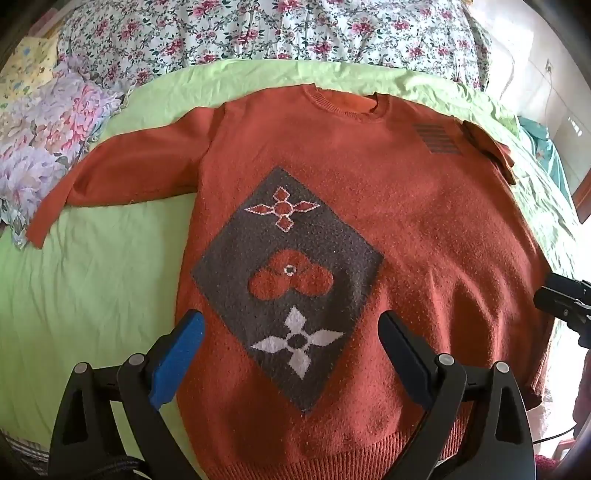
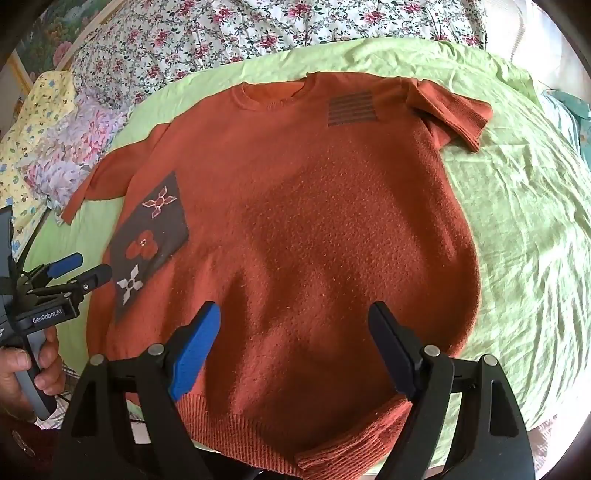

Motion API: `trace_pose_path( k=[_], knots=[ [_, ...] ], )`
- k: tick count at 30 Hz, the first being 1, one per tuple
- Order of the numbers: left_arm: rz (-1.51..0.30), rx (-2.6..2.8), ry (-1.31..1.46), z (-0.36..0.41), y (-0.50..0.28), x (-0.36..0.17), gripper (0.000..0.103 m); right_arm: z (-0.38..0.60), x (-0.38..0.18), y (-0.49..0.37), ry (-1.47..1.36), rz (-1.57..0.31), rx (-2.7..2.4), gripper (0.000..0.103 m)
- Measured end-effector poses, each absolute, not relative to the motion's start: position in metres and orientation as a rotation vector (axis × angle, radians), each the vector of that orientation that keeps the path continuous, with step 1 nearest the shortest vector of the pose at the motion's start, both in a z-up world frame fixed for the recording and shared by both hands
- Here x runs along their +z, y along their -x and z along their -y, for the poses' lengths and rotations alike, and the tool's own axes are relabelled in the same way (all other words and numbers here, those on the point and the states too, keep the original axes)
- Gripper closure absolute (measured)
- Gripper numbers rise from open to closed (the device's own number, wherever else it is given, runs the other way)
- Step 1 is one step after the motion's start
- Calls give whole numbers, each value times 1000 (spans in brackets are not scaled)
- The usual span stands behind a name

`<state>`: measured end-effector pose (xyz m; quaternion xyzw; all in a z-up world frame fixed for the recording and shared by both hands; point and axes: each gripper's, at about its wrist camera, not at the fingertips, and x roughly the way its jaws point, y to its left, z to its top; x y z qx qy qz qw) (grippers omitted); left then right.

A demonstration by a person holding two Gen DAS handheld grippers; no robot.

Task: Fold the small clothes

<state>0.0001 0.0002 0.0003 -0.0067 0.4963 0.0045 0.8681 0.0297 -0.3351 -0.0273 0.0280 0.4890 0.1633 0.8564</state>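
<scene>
An orange knit sweater (image 1: 424, 206) lies front up on a green sheet (image 1: 81, 288), neck at the far side. It has a grey diamond patch (image 1: 288, 273) with flower motifs. Its left sleeve (image 1: 122, 173) is spread out; its right sleeve (image 2: 454, 107) is folded over at the shoulder. My left gripper (image 1: 291, 332) is open above the lower front of the sweater, over the patch. My right gripper (image 2: 295, 325) is open above the sweater's (image 2: 325, 221) lower right part near the hem. The left gripper also shows in the right wrist view (image 2: 79, 269), open, held by a hand.
Floral bedding (image 1: 258, 33) lies along the far side of the bed. A pink and lilac floral pillow (image 1: 48, 140) sits at the left by the sleeve cuff. The green sheet (image 2: 524, 229) extends to the right of the sweater.
</scene>
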Motion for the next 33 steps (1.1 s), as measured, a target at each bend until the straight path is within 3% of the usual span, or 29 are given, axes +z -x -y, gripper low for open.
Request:
trace_pose_path(
  k=[33],
  knots=[
    [-1056, 2, 11, 5, -5, -3, 8, 325, -22, -34, -29, -999, 364, 20]
  ],
)
